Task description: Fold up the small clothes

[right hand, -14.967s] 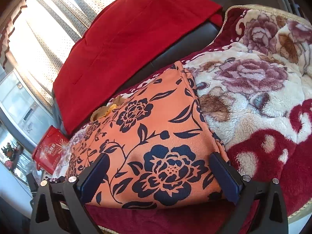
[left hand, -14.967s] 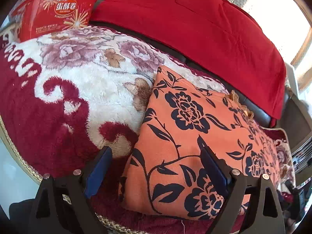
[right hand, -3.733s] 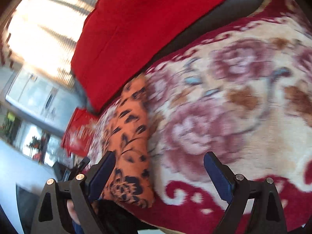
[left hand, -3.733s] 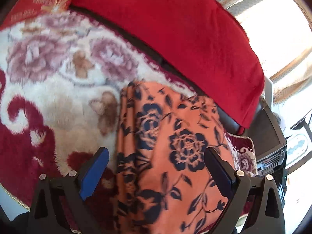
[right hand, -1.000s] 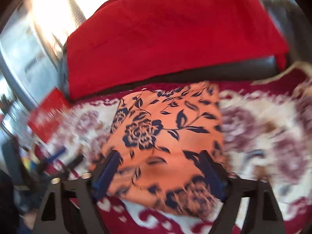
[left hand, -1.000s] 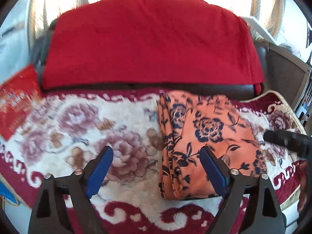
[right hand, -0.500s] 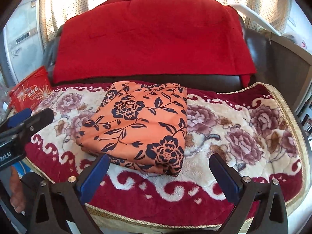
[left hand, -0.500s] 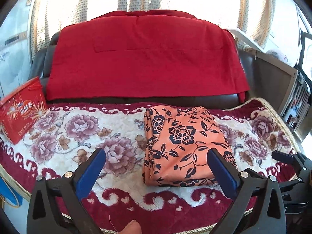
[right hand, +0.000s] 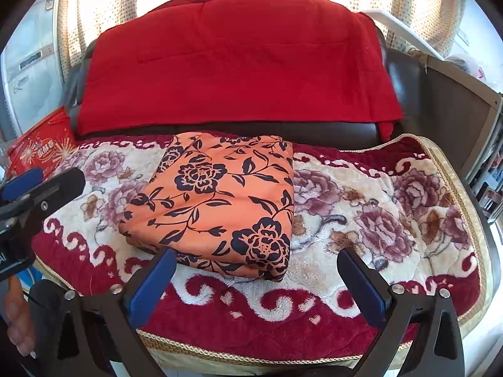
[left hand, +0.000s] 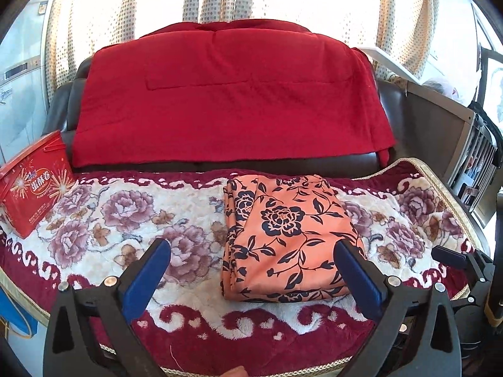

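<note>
An orange garment with dark blue flowers (left hand: 283, 235) lies folded into a neat rectangle on the floral blanket (left hand: 125, 220); it also shows in the right wrist view (right hand: 217, 201). My left gripper (left hand: 251, 270) is open and empty, held back from the blanket's front edge, with the garment beyond it. My right gripper (right hand: 256, 279) is open and empty, in front of the garment's near edge. The left gripper also shows at the left edge of the right wrist view (right hand: 37, 188).
A red blanket (left hand: 229, 94) drapes over the dark sofa back. A red tin box (left hand: 31, 185) stands at the blanket's left end. A grey cabinet (left hand: 446, 132) stands to the right. Dotted curtains hang behind.
Both grippers have pulled back from the garment and turned to face the sofa squarely. The folded garment has not moved in the last half second.
</note>
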A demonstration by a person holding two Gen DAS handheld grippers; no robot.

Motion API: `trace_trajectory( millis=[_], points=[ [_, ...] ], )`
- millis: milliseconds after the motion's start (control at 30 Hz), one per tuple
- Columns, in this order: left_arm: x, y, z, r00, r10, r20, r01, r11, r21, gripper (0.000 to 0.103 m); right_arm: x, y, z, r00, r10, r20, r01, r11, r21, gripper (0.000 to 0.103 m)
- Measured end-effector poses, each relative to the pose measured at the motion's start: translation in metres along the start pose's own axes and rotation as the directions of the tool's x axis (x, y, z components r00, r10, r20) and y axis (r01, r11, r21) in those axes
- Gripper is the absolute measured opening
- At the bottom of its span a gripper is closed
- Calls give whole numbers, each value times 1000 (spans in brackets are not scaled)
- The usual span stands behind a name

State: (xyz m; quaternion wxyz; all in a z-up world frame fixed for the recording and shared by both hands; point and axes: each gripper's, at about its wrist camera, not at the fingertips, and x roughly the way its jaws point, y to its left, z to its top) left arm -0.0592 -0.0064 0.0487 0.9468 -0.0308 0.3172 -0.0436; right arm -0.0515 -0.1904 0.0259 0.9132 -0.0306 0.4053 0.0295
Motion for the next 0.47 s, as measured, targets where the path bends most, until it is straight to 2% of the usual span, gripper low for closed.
trace_trajectory(
  millis=[467],
  points=[
    [10, -7, 5, 1000, -24, 2, 24, 1000, 13, 103, 10, 3, 6, 1000, 8, -3, -8, 1000, 24, 103]
  ],
)
